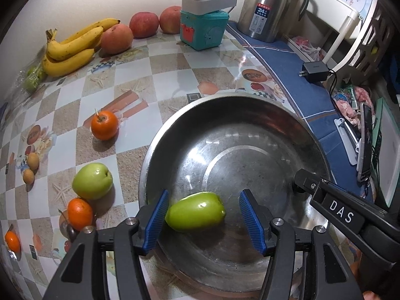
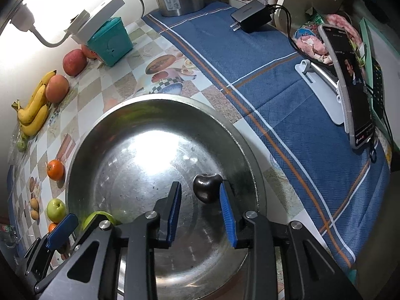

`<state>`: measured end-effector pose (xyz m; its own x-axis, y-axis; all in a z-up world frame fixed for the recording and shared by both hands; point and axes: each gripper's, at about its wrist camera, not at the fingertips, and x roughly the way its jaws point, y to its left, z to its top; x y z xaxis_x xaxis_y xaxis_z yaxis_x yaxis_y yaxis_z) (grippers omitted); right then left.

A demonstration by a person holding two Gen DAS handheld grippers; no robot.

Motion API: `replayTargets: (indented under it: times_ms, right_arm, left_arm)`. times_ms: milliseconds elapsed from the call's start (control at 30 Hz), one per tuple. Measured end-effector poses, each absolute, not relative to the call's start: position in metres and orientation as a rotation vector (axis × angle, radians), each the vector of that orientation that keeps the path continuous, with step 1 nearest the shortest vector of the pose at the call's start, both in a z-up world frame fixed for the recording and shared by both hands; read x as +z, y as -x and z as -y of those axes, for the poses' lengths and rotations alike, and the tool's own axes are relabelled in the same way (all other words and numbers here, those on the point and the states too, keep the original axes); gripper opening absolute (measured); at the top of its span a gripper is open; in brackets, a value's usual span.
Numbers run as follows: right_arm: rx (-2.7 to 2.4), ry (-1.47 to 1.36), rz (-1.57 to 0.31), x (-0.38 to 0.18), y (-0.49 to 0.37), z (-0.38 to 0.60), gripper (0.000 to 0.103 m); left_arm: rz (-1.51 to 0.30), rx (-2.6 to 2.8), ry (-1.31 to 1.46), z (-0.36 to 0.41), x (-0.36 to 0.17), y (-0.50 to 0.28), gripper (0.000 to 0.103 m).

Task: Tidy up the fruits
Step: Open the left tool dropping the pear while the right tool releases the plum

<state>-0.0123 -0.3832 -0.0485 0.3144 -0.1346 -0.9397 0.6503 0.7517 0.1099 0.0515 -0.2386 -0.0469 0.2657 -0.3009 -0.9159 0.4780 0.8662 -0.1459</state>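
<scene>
1. Inside the steel basin [image 1: 250, 130], near its front wall, lies a green fruit [image 1: 195, 211] on its side, between the blue pads of my left gripper [image 1: 203, 218].
2. From the right wrist camera that green fruit [image 2: 98, 218] shows only as a sliver behind my own gripper's arm.
3. My left gripper's jaws stand apart: the left pad sits right at the fruit's skin, and I cannot tell whether it touches; the right pad is clear of it. Nothing is clamped.
4. A small dark fruit [image 2: 207, 187] rests in the basin's right part. In the left view only a dark bit of it shows behind the right gripper's tip.
5. My right gripper [image 2: 203, 203] is narrowly parted; its right pad lies against the dark fruit, the left pad stands off with a gap, so it is released.
6. Left of the basin on the checked tablecloth [image 1: 155, 70] sit another green fruit [image 1: 92, 181] and three oranges: one [image 1: 104, 128] apart, one [image 1: 80, 214] just below the green fruit, one [image 1: 12, 241] near the frame edge.
7. Along the wall are bananas [image 1: 72, 47] and three reddish apples [image 1: 143, 24]; something green in plastic beside the bananas is too blurred to name.
</scene>
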Motion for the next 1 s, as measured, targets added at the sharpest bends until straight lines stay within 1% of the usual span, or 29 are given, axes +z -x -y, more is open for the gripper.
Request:
replayTargets:
  times_ms: [67,367,600,633,667,733,1000]
  right_arm:
    - [-0.551,-0.523,-1.127,-0.043,0.013,0.382,0.036]
    - [-0.545,-0.496,-1.099,-0.034,0.011,0.376,0.037]
    - [-0.547,-0.488,-1.102,-0.035,0.012,0.372,0.038]
    - [-0.549,-0.491,-1.099,-0.034,0.012,0.373,0.039]
    - [-0.552,-0.493,-1.097,-0.034,0.013,0.373,0.041]
    - [-0.559,-0.491,-1.094,-0.034,0.013,0.373,0.044]
    - [-0.538,-0.480,-1.100,-0.035,0.011,0.367,0.044]
  left_arm:
    - [-1.188,-0.533,-0.163,0.237,-0.043,-0.051,0.066]
    - [-1.187,-0.488,-0.116,0.221,-0.028,-0.054,0.067]
    - [-1.185,-0.382,-0.040,0.186,-0.012,-0.067,0.067]
    - [-1.194,-0.362,-0.006,0.176,-0.011,-0.072,0.069]
    - [-1.201,-0.351,0.015,0.170,-0.011,-0.074,0.074]
    - [-1.217,-0.321,0.081,0.153,-0.010,-0.081,0.078]
    - [-1.251,-0.219,0.208,0.110,-0.015,-0.097,0.079]
